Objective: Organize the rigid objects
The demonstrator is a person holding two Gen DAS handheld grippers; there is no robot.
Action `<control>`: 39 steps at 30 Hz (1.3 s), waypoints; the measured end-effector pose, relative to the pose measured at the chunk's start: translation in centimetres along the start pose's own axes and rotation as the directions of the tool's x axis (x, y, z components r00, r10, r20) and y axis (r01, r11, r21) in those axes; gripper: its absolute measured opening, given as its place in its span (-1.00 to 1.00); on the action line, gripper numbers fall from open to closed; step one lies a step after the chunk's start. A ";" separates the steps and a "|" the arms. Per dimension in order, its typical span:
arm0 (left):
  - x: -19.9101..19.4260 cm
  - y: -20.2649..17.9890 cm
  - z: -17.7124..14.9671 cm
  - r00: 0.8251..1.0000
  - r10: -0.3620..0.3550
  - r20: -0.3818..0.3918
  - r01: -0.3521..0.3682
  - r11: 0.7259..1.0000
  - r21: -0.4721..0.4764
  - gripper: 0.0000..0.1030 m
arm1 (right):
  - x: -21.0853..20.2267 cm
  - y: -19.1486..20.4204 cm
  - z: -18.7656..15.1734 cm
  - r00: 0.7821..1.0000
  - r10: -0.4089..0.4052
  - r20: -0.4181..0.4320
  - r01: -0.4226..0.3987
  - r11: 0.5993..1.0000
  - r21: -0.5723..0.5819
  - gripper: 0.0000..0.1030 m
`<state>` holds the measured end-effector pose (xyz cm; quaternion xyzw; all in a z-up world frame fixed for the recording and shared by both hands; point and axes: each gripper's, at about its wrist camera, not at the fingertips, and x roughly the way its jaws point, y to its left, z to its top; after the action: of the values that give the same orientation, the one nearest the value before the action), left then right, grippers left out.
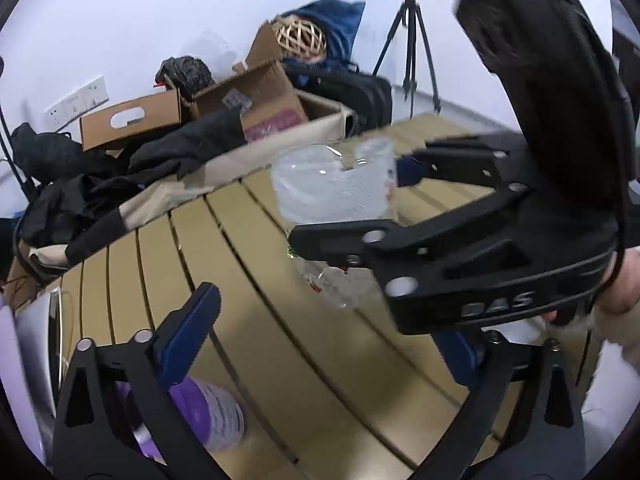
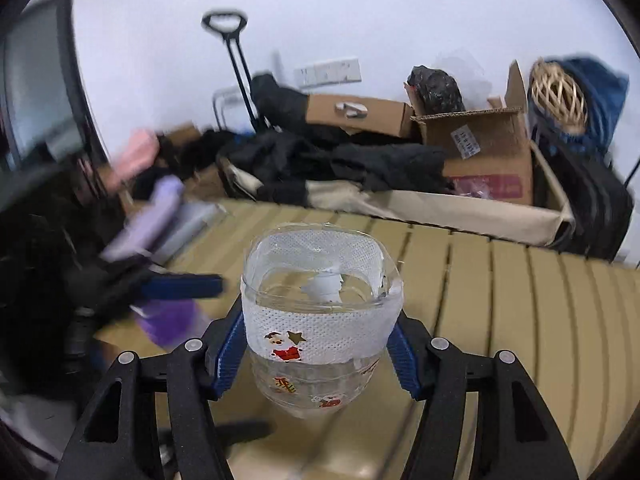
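My right gripper (image 2: 320,340) is shut on a clear glass jar (image 2: 320,320) with a white mesh band and Christmas stickers, and holds it above the slatted table (image 2: 520,300). In the left wrist view the same jar (image 1: 336,192) hangs between the right gripper's fingers (image 1: 340,236), above and ahead of my left gripper (image 1: 328,344). My left gripper is open and empty, its blue left pad (image 1: 192,332) over a purple bottle (image 1: 208,412) that lies on the table.
A beige bin (image 2: 480,212) behind the table holds cardboard boxes (image 2: 488,152) and black clothes (image 2: 340,160). A wicker ball (image 2: 558,96) and blue bag sit at the right. A tripod (image 1: 412,48) stands by the wall. Purple and pink items (image 2: 152,200) lie at the table's left.
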<state>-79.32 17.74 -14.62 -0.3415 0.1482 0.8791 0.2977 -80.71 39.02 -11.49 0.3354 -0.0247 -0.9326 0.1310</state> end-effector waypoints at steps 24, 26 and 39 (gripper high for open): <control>-6.9 0.7 0.1 0.985 0.170 -0.017 -0.170 0.981 -0.096 1.00 | -5.8 -1.1 -3.8 0.999 -0.001 -0.035 0.005 0.995 0.103 0.53; -9.4 0.9 0.0 0.982 0.189 -0.019 -0.190 0.973 -0.132 1.00 | -8.2 -1.0 -3.8 0.999 -0.035 -0.033 0.038 0.993 0.108 0.53; -26.1 -5.1 -6.3 0.958 0.279 0.059 -0.255 0.931 -0.262 1.00 | -22.6 5.9 -8.8 0.988 -0.157 -0.003 0.155 0.973 0.171 0.57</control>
<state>-57.50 7.71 -1.50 -0.3108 0.0659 0.9383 0.1362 -57.00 39.57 -3.53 0.3416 -0.0786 -0.9361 0.0281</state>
